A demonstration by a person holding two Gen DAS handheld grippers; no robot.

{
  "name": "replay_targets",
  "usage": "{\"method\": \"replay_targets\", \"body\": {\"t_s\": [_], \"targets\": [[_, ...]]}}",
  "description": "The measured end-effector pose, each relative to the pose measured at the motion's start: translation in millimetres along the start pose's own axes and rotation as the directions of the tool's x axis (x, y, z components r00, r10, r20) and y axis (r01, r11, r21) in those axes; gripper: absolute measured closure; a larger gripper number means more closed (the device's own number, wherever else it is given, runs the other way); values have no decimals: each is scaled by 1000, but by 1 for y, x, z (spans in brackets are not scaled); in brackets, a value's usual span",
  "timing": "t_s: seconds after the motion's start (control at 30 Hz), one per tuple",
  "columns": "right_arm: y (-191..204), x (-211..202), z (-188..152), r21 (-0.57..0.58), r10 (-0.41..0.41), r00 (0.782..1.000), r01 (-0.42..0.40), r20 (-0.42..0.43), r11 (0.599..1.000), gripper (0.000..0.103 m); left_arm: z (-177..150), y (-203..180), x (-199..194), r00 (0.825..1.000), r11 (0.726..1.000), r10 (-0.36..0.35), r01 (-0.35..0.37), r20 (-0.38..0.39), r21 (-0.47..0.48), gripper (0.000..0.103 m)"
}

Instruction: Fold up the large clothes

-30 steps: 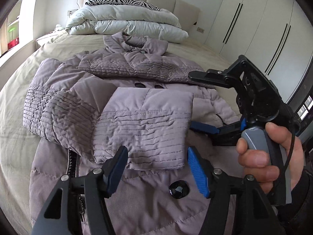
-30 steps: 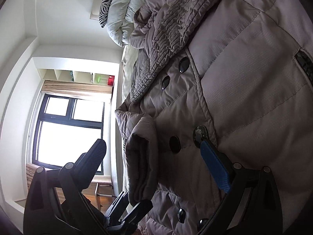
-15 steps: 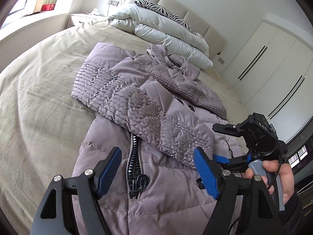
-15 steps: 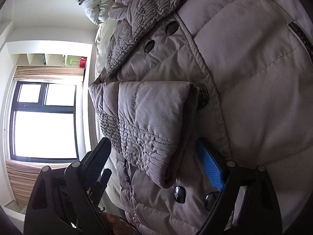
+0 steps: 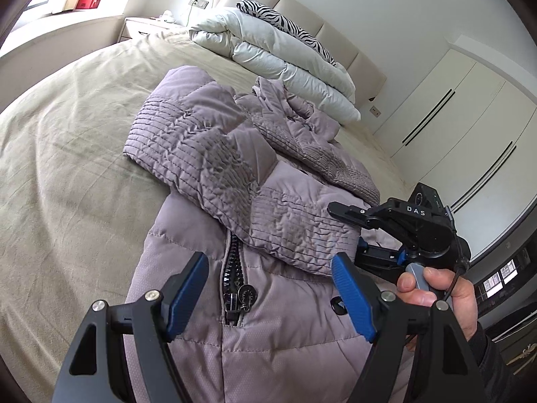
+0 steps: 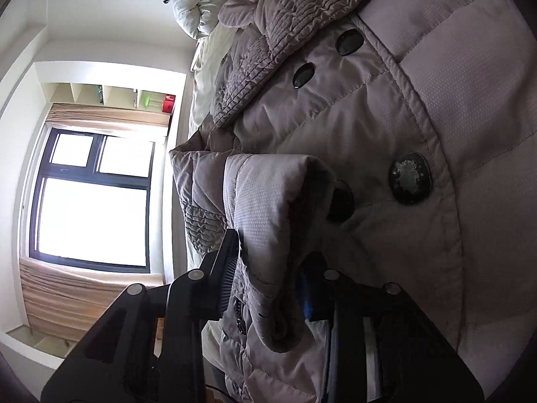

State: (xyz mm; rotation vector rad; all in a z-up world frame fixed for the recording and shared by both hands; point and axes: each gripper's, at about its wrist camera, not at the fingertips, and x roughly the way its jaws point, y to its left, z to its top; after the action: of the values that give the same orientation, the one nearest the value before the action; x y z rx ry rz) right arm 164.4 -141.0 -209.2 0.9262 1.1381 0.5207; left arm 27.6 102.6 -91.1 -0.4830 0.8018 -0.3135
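Observation:
A mauve quilted puffer coat [image 5: 268, 336] lies front-up on the bed, with black buttons and a zipper [image 5: 235, 285]. One sleeve [image 5: 208, 164] is folded across the chest. My left gripper [image 5: 268, 292] is open and empty, hovering above the coat's zipper. My right gripper [image 6: 265, 278] is shut on the sleeve cuff [image 6: 268, 201], seen side-on in its tilted view. It also shows in the left wrist view [image 5: 376, 255] at the cuff's right edge, held by a hand.
The beige bed [image 5: 67, 168] extends left of the coat. A folded white duvet [image 5: 278, 57] and a zebra pillow [image 5: 285, 20] lie at the headboard. White wardrobes [image 5: 453, 134] stand to the right. A window [image 6: 90, 201] is on the far side.
The right gripper has closed on the sleeve cuff, which was between open jaws before. The left gripper has pulled back and swung left, still open.

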Motion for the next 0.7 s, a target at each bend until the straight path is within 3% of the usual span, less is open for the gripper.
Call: {"method": "replay_targets", "body": {"t_s": [0.07,0.17,0.23,0.3,0.37,0.47,0.7], "targets": [[10,10,0,-51,-33,999,32,-23,998,73,1,2,1,1000,1000,1,-1,-4,-12,25],[-5,32,10,46,-29,995,34,-98,998,72,2,-1,0,1000,1000,4,-4,-2,-10,25],[-10,35,12,63,-3,996,8,-84,998,73,2,-2,-1,1000,1000,6,-6,1,-3,25],[-4,29,8,-10,-33,998,32,-62,999,77,5,-1,-1,1000,1000,16,-16,2,-3,25],[18,19,5,-123,-76,997,71,-29,990,83,8,4,-2,1000,1000,23,-23,6,-14,25],[65,-4,9,-305,-147,988,157,54,939,85,18,10,-2,999,999,39,-38,20,-27,25],[168,-106,52,-486,-58,968,174,246,856,86,55,6,0,994,998,62,-63,85,3,23]]}}
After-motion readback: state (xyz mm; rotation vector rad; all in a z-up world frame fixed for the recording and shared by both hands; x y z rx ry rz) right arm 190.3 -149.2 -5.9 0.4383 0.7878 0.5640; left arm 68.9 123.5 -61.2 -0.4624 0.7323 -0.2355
